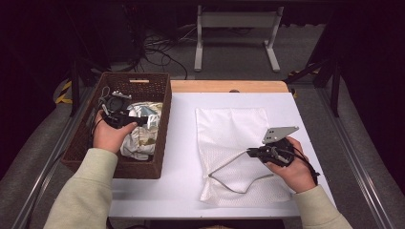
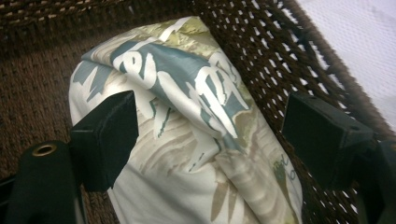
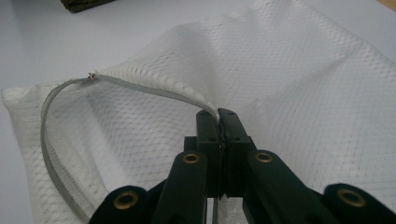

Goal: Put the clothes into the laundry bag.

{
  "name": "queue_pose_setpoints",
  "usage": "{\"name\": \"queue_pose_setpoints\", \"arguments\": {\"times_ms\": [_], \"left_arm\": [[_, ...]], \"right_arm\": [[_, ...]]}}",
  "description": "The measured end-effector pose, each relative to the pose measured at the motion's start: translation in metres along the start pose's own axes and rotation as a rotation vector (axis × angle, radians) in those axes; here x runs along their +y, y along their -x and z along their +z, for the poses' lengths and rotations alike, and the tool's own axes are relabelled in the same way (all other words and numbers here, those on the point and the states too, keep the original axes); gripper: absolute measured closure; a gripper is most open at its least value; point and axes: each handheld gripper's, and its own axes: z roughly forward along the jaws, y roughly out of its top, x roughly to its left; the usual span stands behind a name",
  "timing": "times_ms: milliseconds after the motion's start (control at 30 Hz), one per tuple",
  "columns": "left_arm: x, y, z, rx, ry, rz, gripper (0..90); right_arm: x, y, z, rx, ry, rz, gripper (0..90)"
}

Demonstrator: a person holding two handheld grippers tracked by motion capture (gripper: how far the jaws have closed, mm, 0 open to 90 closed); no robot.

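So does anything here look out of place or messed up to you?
Nothing stands out. The printed cloth lies crumpled in the wicker basket, between the open left gripper jaws. The right gripper pinches the zipper edge of the white mesh bag, lifting its mouth open on the table.

High view is looking forward and down over the whole table (image 1: 181,143) from the person's side. Left gripper view is sitting close inside the basket (image 2: 28,93), facing the patterned cloth (image 2: 187,116), shared with the high view (image 1: 141,129). Right gripper view is skimming low over the mesh bag (image 3: 289,84), also shared (image 1: 229,129).
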Motion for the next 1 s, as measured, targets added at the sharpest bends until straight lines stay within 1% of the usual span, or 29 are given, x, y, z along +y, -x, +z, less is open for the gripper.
{"name": "queue_pose_setpoints", "arguments": {"times_ms": [200, 367, 433, 467, 500, 600, 667, 700, 733, 767, 800, 833, 900, 967, 1000], "left_arm": [[0.000, -0.007, 0.011, 0.029, -0.049, -0.020, 18.3], [-0.001, -0.009, 0.018, 0.041, -0.078, -0.025, 17.8], [-0.001, -0.011, 0.020, 0.058, -0.096, -0.023, 17.1], [-0.002, -0.012, 0.021, 0.059, -0.104, -0.024, 16.9], [-0.002, -0.013, 0.021, 0.053, -0.107, -0.032, 16.5], [-0.003, -0.015, 0.022, 0.053, -0.110, -0.039, 16.2], [-0.004, -0.017, 0.024, 0.053, -0.130, -0.045, 14.5], [-0.004, -0.017, 0.024, 0.053, -0.130, -0.045, 13.3], [-0.005, -0.018, 0.026, 0.051, -0.145, -0.056, 13.3], [-0.006, -0.020, 0.029, 0.049, -0.161, -0.059, 11.9], [-0.006, -0.022, 0.032, 0.047, -0.178, -0.072, 8.2], [-0.007, -0.024, 0.035, 0.040, -0.200, -0.091, 7.1], [-0.008, -0.024, 0.037, 0.041, -0.198, -0.098, 5.4], [-0.008, -0.024, 0.039, 0.047, -0.212, -0.113, 4.5], [-0.009, -0.025, 0.040, 0.036, -0.218, -0.117, 4.1]], "right_arm": [[-0.001, 0.000, 0.000, -0.002, 0.000, -0.001, 88.5], [-0.001, 0.000, -0.001, -0.003, -0.001, -0.001, 88.5], [-0.001, 0.000, 0.000, -0.004, -0.001, -0.003, 88.5], [-0.001, -0.001, 0.000, -0.003, -0.001, -0.003, 88.5], [-0.001, -0.001, 0.000, -0.004, -0.001, -0.003, 88.5], [-0.002, 0.000, -0.001, -0.004, -0.002, -0.001, 88.5], [-0.002, 0.000, 0.000, -0.004, -0.003, -0.001, 88.4], [-0.002, -0.001, 0.000, -0.004, -0.003, -0.001, 88.5], [-0.002, -0.001, 0.000, -0.004, -0.003, -0.001, 88.5], [-0.002, -0.001, 0.000, -0.004, -0.002, -0.002, 88.4], [-0.002, -0.001, 0.000, -0.004, -0.002, -0.003, 88.4], [-0.002, -0.001, -0.001, -0.005, -0.002, -0.003, 88.4], [-0.002, -0.001, -0.001, -0.005, -0.001, -0.003, 88.4], [-0.002, -0.001, -0.001, -0.004, -0.001, -0.002, 88.4], [-0.002, -0.001, -0.001, -0.006, -0.001, -0.003, 88.4]]}}
